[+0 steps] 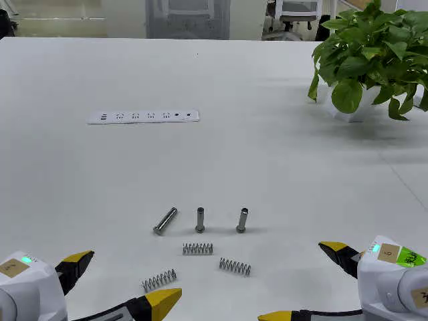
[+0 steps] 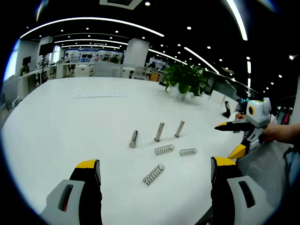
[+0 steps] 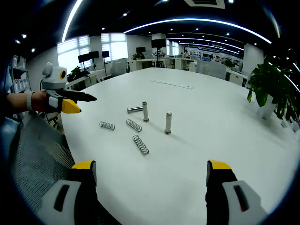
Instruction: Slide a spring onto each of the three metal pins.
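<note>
fingers (image 1: 164, 297) wide, plant (image 1: 374, 53) beyond pins (image 1: 200, 219)

A wide white table (image 1: 267, 100) holds a potted plant (image 1: 374, 60) and power strip (image 1: 144, 116); office chairs (image 1: 297, 10) stand beyond.

A: Any writing legible?
B: Hardly. The tan label (image 1: 388, 253) on the right gripper (image 1: 291, 281) shows one mark, perhaps a 6; the tag (image 1: 13, 267) on the left gripper (image 1: 134, 273) is too blurred to read.
</note>
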